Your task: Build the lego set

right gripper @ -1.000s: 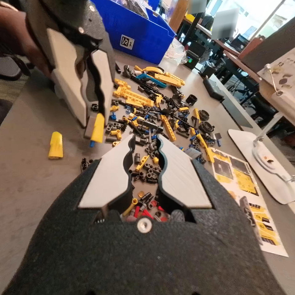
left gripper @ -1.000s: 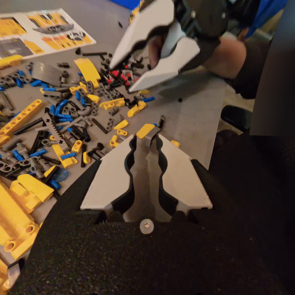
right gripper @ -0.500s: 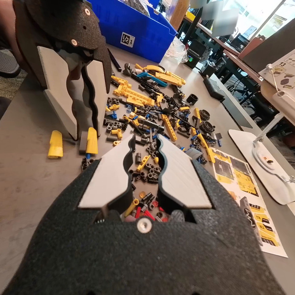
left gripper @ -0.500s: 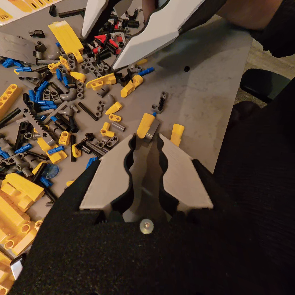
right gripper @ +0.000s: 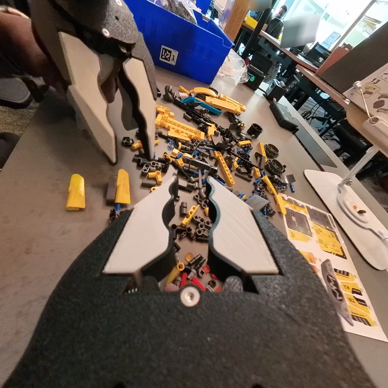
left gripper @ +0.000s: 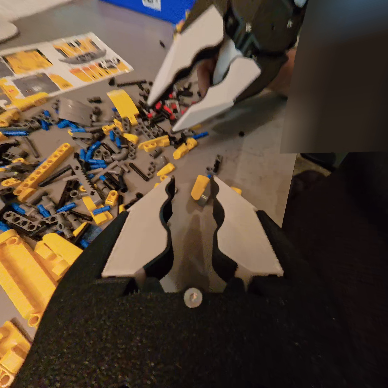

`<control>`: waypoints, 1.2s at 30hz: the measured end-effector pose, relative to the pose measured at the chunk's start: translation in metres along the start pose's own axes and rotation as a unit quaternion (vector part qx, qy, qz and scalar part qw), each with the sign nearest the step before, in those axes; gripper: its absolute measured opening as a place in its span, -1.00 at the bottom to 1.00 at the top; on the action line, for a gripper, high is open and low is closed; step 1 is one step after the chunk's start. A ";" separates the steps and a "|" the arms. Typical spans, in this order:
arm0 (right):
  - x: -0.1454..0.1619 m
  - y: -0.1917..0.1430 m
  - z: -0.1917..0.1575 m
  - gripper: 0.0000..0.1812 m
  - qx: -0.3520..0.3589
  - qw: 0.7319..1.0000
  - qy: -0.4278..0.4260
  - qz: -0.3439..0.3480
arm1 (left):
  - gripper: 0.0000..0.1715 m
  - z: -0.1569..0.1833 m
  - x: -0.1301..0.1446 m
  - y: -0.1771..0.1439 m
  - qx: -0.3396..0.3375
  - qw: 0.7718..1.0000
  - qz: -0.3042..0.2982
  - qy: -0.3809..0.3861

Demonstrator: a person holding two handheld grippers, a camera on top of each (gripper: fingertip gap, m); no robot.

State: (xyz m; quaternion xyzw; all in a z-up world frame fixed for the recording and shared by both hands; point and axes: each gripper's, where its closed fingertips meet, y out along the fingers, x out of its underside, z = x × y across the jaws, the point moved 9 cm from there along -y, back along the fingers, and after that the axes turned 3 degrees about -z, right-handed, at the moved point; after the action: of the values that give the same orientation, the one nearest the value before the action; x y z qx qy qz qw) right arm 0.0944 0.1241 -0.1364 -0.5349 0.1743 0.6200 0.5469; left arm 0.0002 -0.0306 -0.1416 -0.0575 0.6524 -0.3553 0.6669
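Observation:
A small assembly of a yellow curved piece on a grey block with a blue pin lies on the grey table, just past my left gripper's open fingertips and untouched. The right wrist view shows it lying free below the raised left gripper. A second yellow curved piece lies to its left. My right gripper is open and empty, hovering over the heap of small grey, black and yellow parts. It also shows in the left wrist view, over red and black pins.
Loose building parts cover the table. Large yellow parts lie at the near left. A sticker sheet, a white stand base, black wheels and a blue bin surround the heap. The table edge runs close by. Spacing between my two grippers at the tips: around 7 cm.
My left gripper lowered the yellow and grey assembly onto the table, opened and let it go, then rose away. The right gripper stayed open over the heap.

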 end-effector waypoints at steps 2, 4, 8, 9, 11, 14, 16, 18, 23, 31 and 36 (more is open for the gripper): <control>0.000 0.000 0.000 -0.72 -0.003 1.000 0.007 0.004 | -0.61 -0.005 -0.004 -0.006 -0.007 0.999 0.046 -0.015; -0.001 -0.001 0.001 -0.72 -0.015 0.999 0.026 0.013 | -0.62 -0.009 -0.007 -0.012 -0.017 0.996 0.089 -0.026; -0.006 -0.007 0.009 -0.72 -0.067 0.986 0.138 0.067 | -0.62 -0.015 -0.009 -0.017 -0.065 0.989 0.129 -0.045; -0.006 -0.008 0.011 -0.72 -0.076 0.981 0.162 0.078 | -0.62 -0.014 -0.009 -0.017 -0.069 0.988 0.132 -0.042; -0.004 -0.009 0.015 -0.72 -0.089 0.973 0.196 0.087 | -0.62 -0.013 -0.010 -0.017 -0.077 0.988 0.132 -0.036; -0.004 -0.008 0.015 -0.72 -0.104 0.968 0.213 0.084 | -0.62 -0.012 -0.010 -0.015 -0.092 0.988 0.124 -0.026; -0.005 -0.007 0.013 -0.72 -0.107 0.968 0.213 0.085 | -0.62 -0.011 -0.010 -0.012 -0.104 0.988 0.114 -0.020; -0.006 -0.007 0.011 -0.72 -0.109 0.968 0.211 0.086 | -0.62 -0.009 -0.010 -0.010 -0.116 0.988 0.103 -0.012; -0.007 -0.005 0.008 -0.72 -0.117 0.966 0.217 0.081 | -0.62 -0.010 -0.010 -0.008 -0.113 0.989 0.094 -0.016; -0.005 -0.006 0.012 -0.72 -0.117 0.961 0.234 0.086 | -0.62 -0.019 -0.009 -0.018 -0.099 0.984 0.137 -0.061; -0.005 -0.006 0.012 -0.72 -0.117 0.962 0.231 0.084 | -0.62 -0.018 -0.009 -0.017 -0.103 0.984 0.133 -0.056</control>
State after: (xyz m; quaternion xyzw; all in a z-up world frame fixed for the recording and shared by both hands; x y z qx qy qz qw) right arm 0.0928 0.1327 -0.1256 -0.7072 0.2665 0.5394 0.3713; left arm -0.0216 -0.0310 -0.1275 -0.0586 0.6490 -0.1905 0.7342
